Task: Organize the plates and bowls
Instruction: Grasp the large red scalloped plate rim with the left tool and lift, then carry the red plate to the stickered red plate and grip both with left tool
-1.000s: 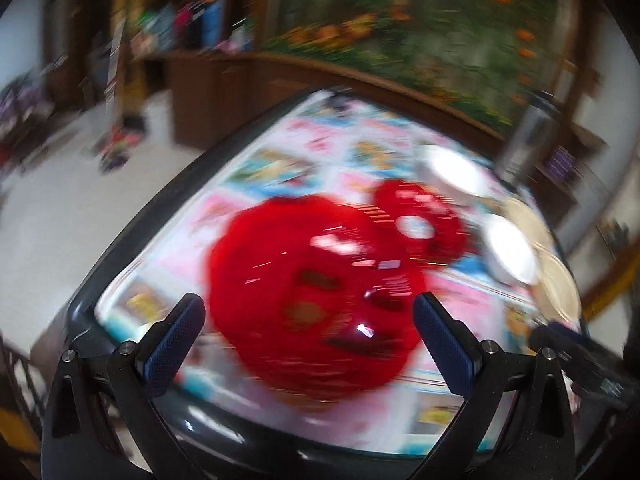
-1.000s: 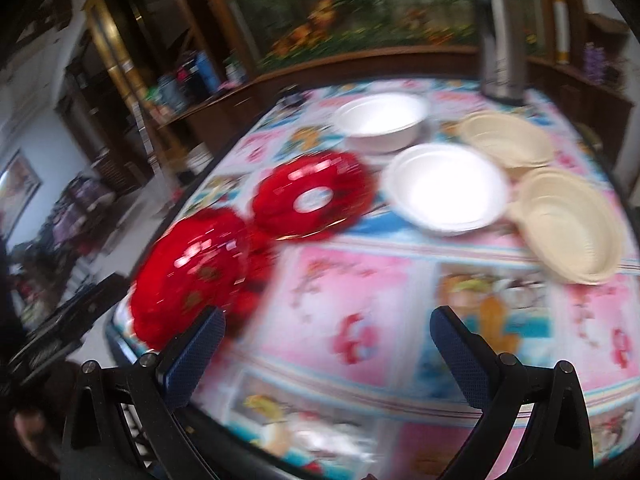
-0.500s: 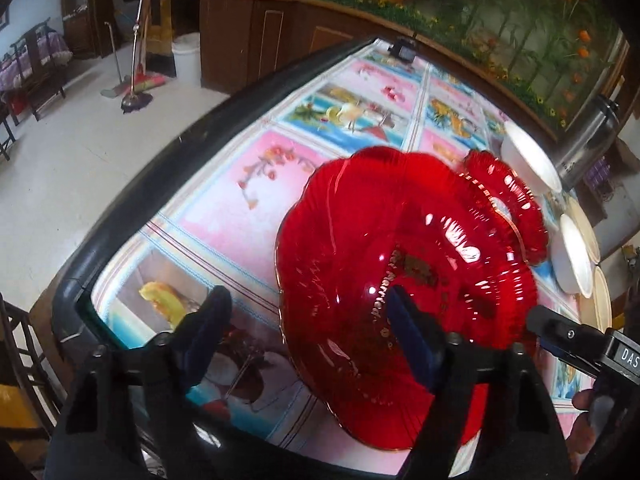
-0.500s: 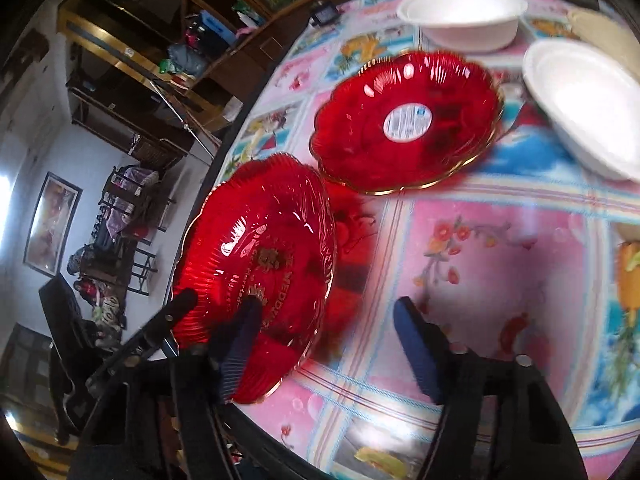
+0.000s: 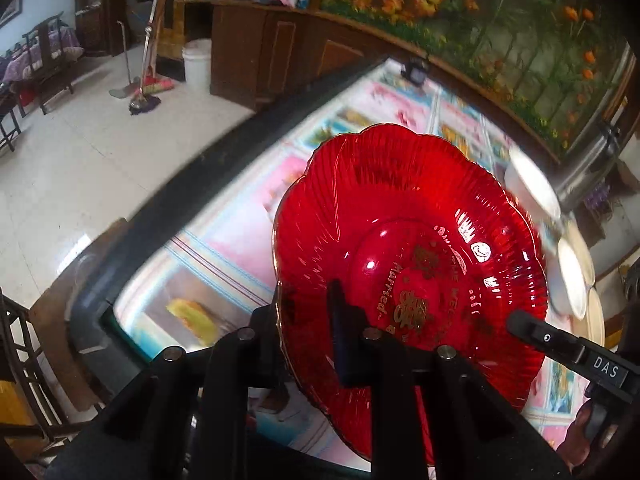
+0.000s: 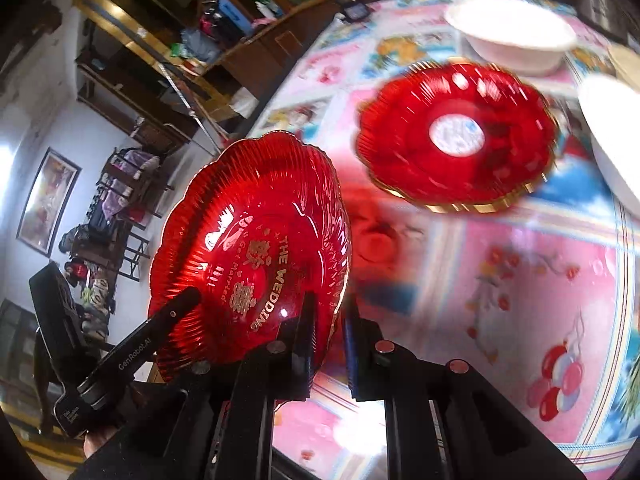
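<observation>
Both grippers, left [image 5: 308, 332] and right [image 6: 330, 336], clamp the empty red plate [image 6: 256, 252]; a second red plate [image 6: 456, 136] lies at one o'clock.

I read gold "THE WEDDING" and "Married" on the near red plate [image 6: 248, 256]. Left gripper [image 6: 132, 354] arm reads "GenRobot.AI". Right gripper [image 5: 576, 354] tag reads "DAS".

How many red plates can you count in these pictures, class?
2. One red plate with gold lettering is held tilted by the left gripper and right gripper. Another red plate lies on the table beyond.
</observation>
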A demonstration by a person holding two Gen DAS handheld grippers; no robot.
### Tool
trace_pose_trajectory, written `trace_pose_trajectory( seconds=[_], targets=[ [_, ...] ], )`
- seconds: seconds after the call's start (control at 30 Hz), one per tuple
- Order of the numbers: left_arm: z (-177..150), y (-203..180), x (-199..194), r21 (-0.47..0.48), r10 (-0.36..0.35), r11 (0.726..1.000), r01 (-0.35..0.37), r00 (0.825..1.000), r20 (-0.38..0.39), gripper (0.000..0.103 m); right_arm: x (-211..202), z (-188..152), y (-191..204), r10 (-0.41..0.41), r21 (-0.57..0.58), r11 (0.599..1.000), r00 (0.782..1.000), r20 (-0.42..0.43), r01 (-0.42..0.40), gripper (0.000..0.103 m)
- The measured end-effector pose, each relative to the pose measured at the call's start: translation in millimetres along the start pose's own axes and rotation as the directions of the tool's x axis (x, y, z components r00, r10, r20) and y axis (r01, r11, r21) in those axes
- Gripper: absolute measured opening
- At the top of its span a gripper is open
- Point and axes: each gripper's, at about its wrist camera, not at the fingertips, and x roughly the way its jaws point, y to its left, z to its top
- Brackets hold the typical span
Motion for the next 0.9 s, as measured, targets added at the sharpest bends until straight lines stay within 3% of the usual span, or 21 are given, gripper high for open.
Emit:
trace_pose_trajectory(
  seconds=[0.23,0.6,0.73,0.8,0.87,0.9],
  targets=[
    [-3,15,-1,-0.016,0.017,1.0,-0.017,1.0,0.008,0.016,-5,0,25,0.02,-0.059,0.998,1.0,0.017,-0.019,0.011],
    [-18,16,27,-0.002,0.035,0.999,-0.035,0.998,-0.042,0.017,20,-7,10,-0.009,-0.046,0.999,1.0,-0.022,0.008,0.014],
    [-19,12,26,0.018,0.059,0.998,-0.058,0.998,-0.015,0.017,26,-7,4,-0.006,-0.046,0.999,1.0,-0.023,0.005,0.017],
    [-19,13,23,0.004,0.036,0.999,-0.036,0.999,-0.025,0.019,23,-8,6,-0.006,-0.06,0.998,1.0,-0.017,0.005,0.021],
    [-16,18,20,-0.014,0.018,1.0,-0.019,0.999,-0.045,0.024,16,-9,6,0.018,-0.068,0.997,1.0,-0.005,-0.019,0.042],
    [-15,21,16,-0.027,0.019,0.999,-0.021,0.999,-0.043,0.034,12,-10,4,0.03,-0.064,0.998,1.0,0.003,-0.029,0.049]
  ],
)
